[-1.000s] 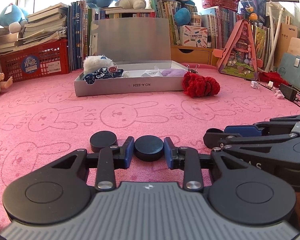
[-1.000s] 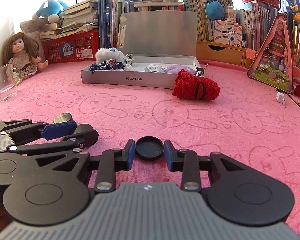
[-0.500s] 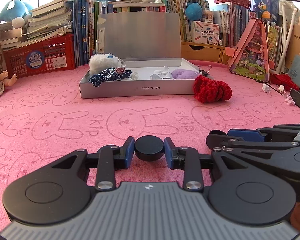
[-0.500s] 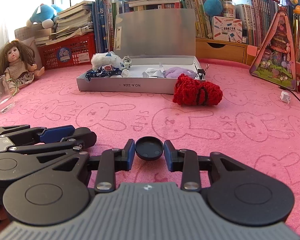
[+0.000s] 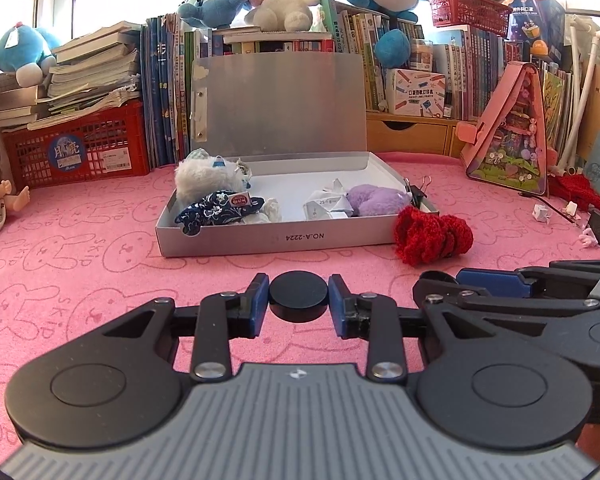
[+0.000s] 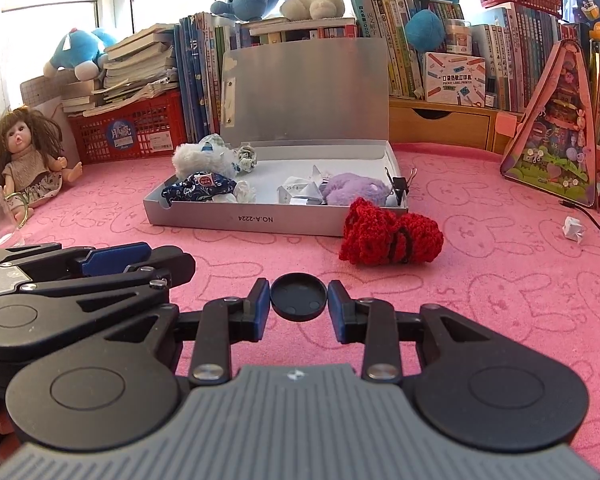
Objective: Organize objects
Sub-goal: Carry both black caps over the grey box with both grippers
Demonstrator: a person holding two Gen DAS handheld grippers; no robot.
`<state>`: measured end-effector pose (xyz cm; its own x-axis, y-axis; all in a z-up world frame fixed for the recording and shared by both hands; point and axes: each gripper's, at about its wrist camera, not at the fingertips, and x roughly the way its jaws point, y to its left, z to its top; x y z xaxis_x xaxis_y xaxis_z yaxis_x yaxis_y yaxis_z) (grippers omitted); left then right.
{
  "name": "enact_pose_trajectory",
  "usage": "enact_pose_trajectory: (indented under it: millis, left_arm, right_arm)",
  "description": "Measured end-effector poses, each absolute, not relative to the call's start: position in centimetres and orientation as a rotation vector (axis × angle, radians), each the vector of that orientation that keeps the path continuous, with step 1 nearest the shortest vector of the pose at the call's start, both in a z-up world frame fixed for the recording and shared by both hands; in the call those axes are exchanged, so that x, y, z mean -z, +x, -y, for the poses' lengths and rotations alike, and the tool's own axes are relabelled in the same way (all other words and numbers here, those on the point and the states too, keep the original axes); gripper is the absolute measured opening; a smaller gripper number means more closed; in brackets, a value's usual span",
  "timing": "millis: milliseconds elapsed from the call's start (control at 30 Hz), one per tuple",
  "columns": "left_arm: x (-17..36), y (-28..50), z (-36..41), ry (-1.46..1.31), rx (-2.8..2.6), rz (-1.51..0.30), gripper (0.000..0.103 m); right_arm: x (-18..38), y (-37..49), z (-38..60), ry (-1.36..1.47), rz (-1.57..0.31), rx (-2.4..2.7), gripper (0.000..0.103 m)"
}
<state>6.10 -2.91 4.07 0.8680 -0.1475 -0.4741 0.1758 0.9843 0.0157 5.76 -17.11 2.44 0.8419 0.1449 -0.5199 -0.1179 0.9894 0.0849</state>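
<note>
Two handheld grippers sit side by side low in the frame, over a pink cloth (image 5: 80, 248) printed with rabbit outlines.

The left gripper (image 5: 298, 298), at the bottom centre of the left wrist view, is clamped on a solid black round disc (image 5: 298, 295), its blue pads pressing the rim on either side. The right gripper (image 6: 298, 297), at the bottom centre of the right wrist view, is clamped the same way on a shallow black round cap (image 6: 298, 295), hollow side up, with small raised dots inside. Each gripper shows in the other's view as a black and blue shape at the lower edge.

Above both, in the middle of the frame, lies an open grey cardboard box (image 5: 276, 237) with its lid standing upright behind it. Inside are a white fluffy toy (image 5: 204, 178), a navy patterned pouch (image 5: 216, 210), folded paper (image 5: 324, 208) and a purple fuzzy item (image 5: 376, 200). A red knitted piece (image 5: 432, 236) lies on the cloth, touching the box's lower right corner. Books and plush toys fill the background.

The step in hand appears to be carrying both round pieces towards the box. The next move likely calls for bringing each over the near wall, above the bare patch in the box's centre, then letting go without disturbing what is already inside.
</note>
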Motion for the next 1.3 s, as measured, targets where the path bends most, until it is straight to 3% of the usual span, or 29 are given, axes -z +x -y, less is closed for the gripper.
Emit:
enact_pose_trajectory:
  millis: [1000, 1300]
  left_arm:
    - [-7.4, 17.4, 0.3, 0.048, 0.108, -0.444, 0.037]
    - [-8.5, 22.6, -2.4, -0.056, 0.191, -0.515, 0.037]
  right_arm:
    - [-4.8, 14.7, 18.4, 0.04, -0.539, -0.114, 0.037]
    - [-6.4, 18.3, 19.3, 0.046, -0.562, -0.118, 0.037]
